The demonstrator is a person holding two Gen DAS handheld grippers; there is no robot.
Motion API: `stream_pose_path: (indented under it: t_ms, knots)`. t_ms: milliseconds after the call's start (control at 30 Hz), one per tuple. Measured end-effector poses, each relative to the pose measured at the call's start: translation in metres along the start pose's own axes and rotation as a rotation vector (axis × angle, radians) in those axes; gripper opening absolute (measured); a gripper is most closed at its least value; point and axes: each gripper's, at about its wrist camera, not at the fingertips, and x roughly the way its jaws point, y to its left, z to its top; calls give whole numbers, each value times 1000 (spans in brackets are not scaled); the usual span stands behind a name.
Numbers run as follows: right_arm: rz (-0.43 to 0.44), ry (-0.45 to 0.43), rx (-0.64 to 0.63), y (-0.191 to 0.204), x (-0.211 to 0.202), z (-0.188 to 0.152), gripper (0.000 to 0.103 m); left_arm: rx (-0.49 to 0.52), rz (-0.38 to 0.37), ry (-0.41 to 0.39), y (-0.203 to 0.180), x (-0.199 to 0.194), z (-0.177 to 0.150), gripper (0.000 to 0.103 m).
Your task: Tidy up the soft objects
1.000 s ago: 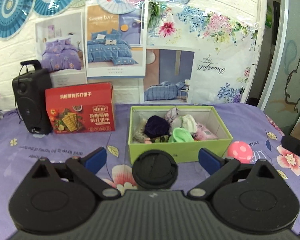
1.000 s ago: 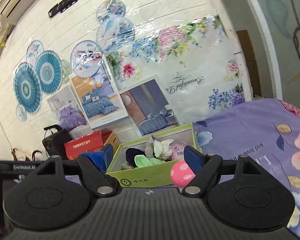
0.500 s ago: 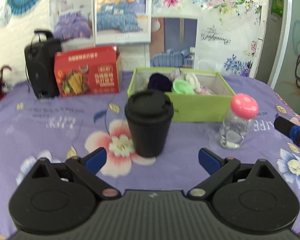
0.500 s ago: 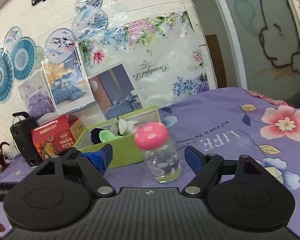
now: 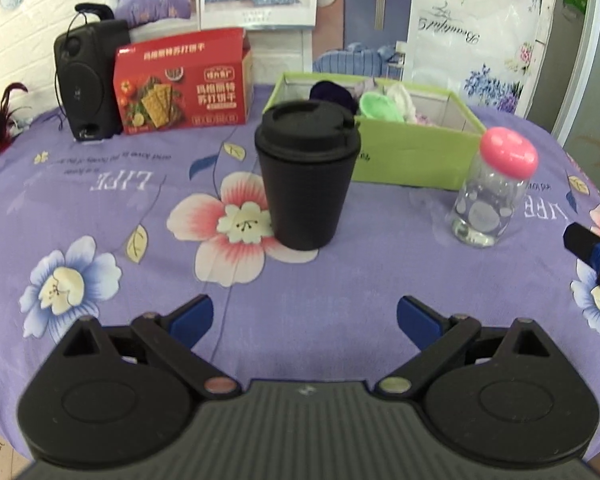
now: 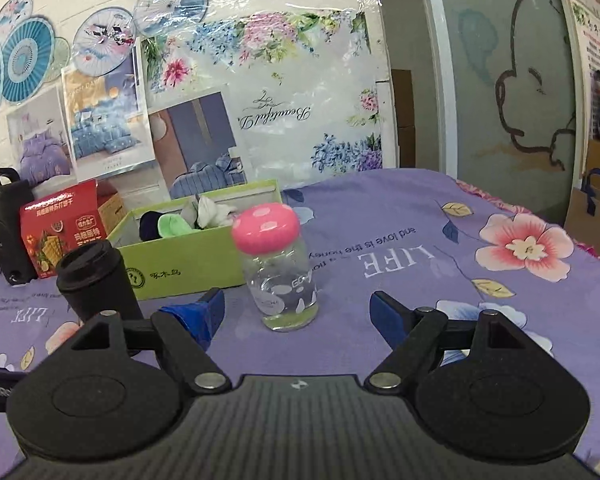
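1. A black lidded cup point(image 5: 308, 172) stood upright on the purple flowered cloth point(image 5: 100, 216), straight ahead of the left gripper point(image 5: 305, 316) and partly blocking its view of the green box point(image 5: 404, 156).
2. A clear jar with a pink cap point(image 6: 278, 268) stood just ahead of the right gripper point(image 6: 296, 314), in front of the box's near corner and apart from the cup.
3. Both grippers had their blue-tipped fingers point(image 6: 388, 316) spread wide with nothing between them; neither touched cup or jar.
4. Behind and to the left stood a red cracker carton point(image 5: 182, 84) and, beside it, a black speaker point(image 5: 88, 84), both against the poster-covered wall point(image 6: 276, 92).
5. The open green box held the soft things point(image 5: 374, 102): a dark navy bundle, a mint-green one, and pale whitish pieces, heaped together at its left half.
6. The jar looked nearly empty, though its glass was hard to read.
7. The box's floor lay hidden behind its front wall, and the right gripper's tip point(image 5: 592, 252) showed only partly at the left view's edge.
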Motion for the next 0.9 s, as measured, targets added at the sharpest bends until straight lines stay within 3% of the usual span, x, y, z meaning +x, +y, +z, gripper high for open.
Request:
stream_pose_path:
  t_ms: [700,900]
  knots:
    - [20,35,29,-6,0,-1,66,62,31,9,-18,2,-5,98]
    - [38,57,50,-9,3,-2,66,35,-14,11,-15,5,-7,98]
